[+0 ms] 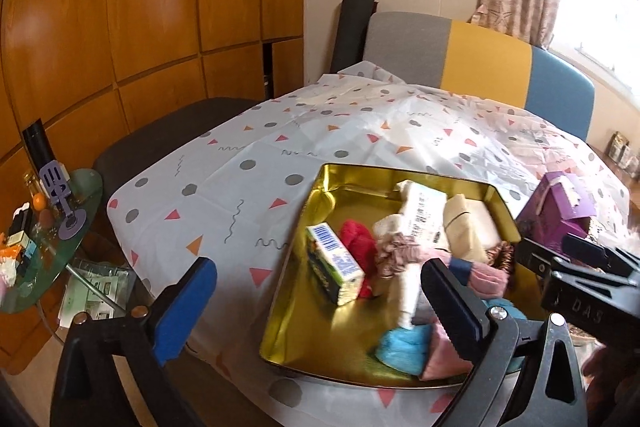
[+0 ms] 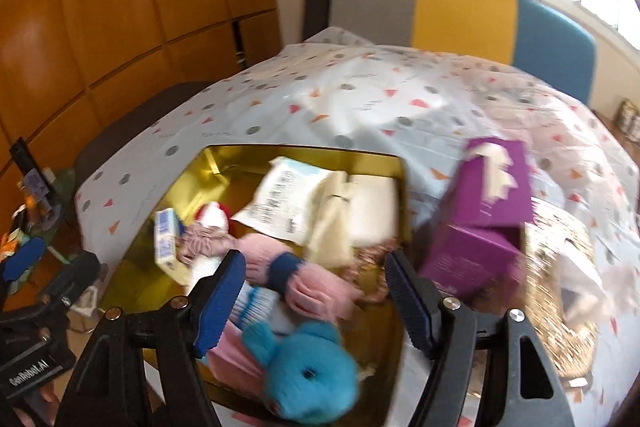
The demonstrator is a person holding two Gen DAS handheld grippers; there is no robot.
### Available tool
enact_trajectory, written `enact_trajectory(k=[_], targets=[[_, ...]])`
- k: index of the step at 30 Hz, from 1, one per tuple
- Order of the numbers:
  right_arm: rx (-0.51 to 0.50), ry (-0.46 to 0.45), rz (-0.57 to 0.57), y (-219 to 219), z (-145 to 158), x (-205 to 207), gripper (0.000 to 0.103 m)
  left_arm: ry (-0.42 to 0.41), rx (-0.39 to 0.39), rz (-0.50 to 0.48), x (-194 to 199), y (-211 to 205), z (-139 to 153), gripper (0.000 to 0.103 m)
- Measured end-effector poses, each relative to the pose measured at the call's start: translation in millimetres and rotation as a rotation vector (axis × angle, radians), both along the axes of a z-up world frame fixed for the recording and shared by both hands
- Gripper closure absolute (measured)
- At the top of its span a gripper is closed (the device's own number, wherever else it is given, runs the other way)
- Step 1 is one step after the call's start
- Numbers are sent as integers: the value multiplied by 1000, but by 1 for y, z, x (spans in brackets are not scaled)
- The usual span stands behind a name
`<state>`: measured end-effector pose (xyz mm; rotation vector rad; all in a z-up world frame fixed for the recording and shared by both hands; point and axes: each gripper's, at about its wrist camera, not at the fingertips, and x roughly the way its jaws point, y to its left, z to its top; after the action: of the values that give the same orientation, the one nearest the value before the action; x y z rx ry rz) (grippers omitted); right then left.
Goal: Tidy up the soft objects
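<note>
On the tablecloth [image 1: 224, 187]: gold tin [image 1: 320, 307] mostly filled.
Both grippers, left [image 1: 316, 307] and right [image 2: 316, 299], gape empty; purple box [image 2: 488, 211] remains outside near tin's right edge.

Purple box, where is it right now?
The purple box sits on the patterned tablecloth just outside the gold tin's right wall; in the left wrist view it shows at the right edge.

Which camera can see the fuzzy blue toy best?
The right wrist view: the fuzzy blue toy lies close and whole, between the open fingers. The left wrist view shows only part of it, behind a finger.
</note>
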<state>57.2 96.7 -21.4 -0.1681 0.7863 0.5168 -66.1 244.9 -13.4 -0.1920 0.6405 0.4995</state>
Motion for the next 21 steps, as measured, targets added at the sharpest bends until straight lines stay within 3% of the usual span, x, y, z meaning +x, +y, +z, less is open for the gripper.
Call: enact_trajectory(k=[11, 21], targets=[[14, -51, -144, -52, -5, -17, 30, -1, 45, -69, 5, -38, 6, 0], [26, -52, -158, -63, -7, -19, 30, 15, 64, -90, 8, -51, 5, 0]])
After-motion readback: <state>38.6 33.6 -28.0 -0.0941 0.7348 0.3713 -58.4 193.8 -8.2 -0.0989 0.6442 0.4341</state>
